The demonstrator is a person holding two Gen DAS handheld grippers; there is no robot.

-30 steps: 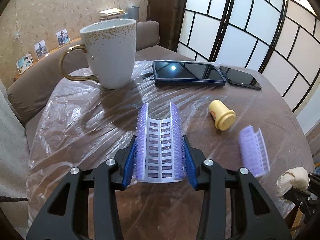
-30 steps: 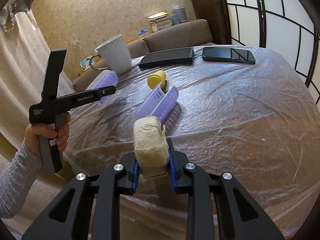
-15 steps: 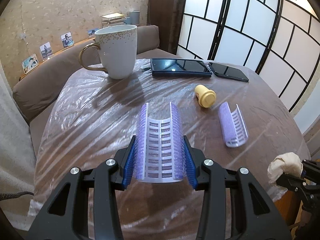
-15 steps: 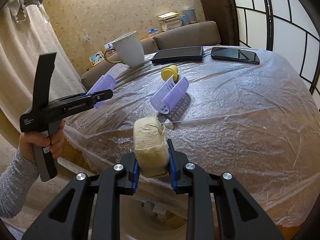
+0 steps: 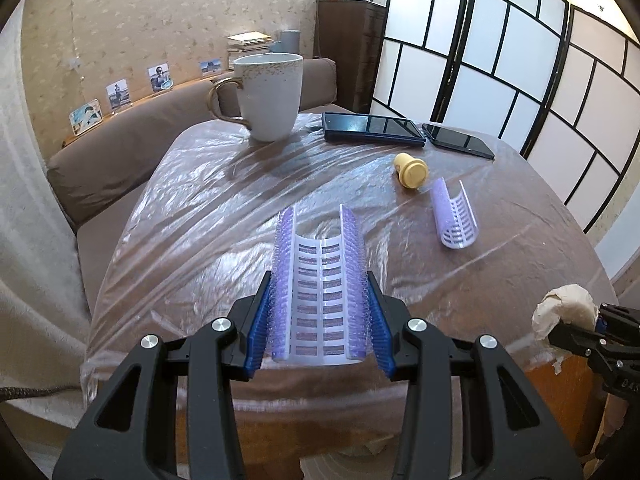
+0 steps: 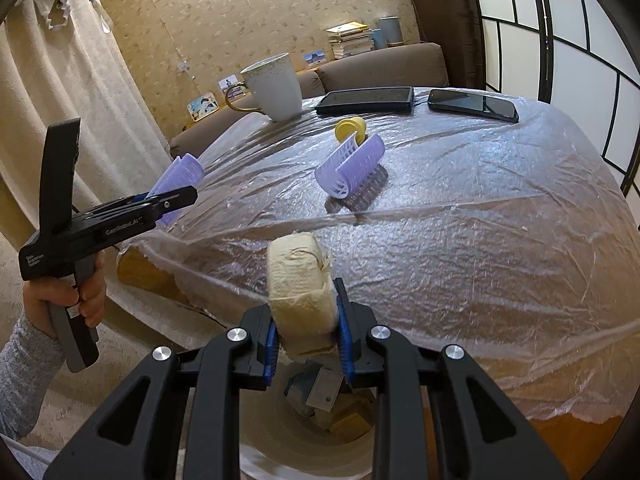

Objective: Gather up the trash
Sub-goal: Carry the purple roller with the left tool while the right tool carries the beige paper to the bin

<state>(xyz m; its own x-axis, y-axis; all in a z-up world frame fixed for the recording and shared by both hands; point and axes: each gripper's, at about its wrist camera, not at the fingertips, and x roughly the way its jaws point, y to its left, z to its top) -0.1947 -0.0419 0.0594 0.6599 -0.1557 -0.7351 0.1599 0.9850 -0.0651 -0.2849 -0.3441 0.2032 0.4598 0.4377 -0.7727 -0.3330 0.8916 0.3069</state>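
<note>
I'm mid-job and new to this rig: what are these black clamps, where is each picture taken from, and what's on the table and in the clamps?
They are hand-held two-finger grippers, one per hand, each with a fisheye camera looking along its fingers. The left camera shows the left gripper shut on a purple hair roller half. The right camera shows the right gripper shut on a crumpled paper wad above a bin. On the plastic-covered table lie a mug, a tablet, a phone, a yellow cap and another roller half.

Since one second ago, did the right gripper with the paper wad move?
Yes. The right gripper and its paper wad pulled back off the table, now over a bin.
</note>
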